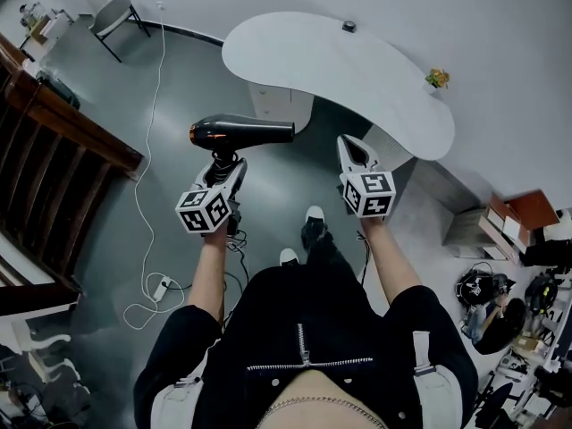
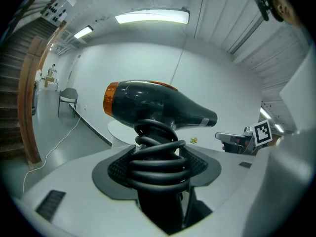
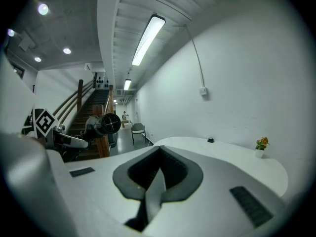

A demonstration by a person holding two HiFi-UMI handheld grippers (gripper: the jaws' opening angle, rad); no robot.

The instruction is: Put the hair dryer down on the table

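Observation:
A black hair dryer (image 1: 239, 132) with an orange rear ring is held upright in the air by its handle, nozzle pointing right. My left gripper (image 1: 223, 170) is shut on that handle, where the black cord (image 2: 157, 162) is coiled around it. The dryer body (image 2: 158, 105) fills the middle of the left gripper view. My right gripper (image 1: 352, 150) is shut with nothing in it, level with the left one and a short way to its right. The white curved table (image 1: 313, 52) lies ahead of both grippers. In the right gripper view the dryer (image 3: 106, 124) appears at the left, nozzle end on.
On the table stand a small potted plant (image 1: 436, 79) at its right end and a small dark object (image 1: 349, 26) at the far edge. A white cable (image 1: 147, 150) trails over the grey floor at left, a chair (image 1: 116, 16) beyond it. Stair railing (image 1: 54, 150) runs at left.

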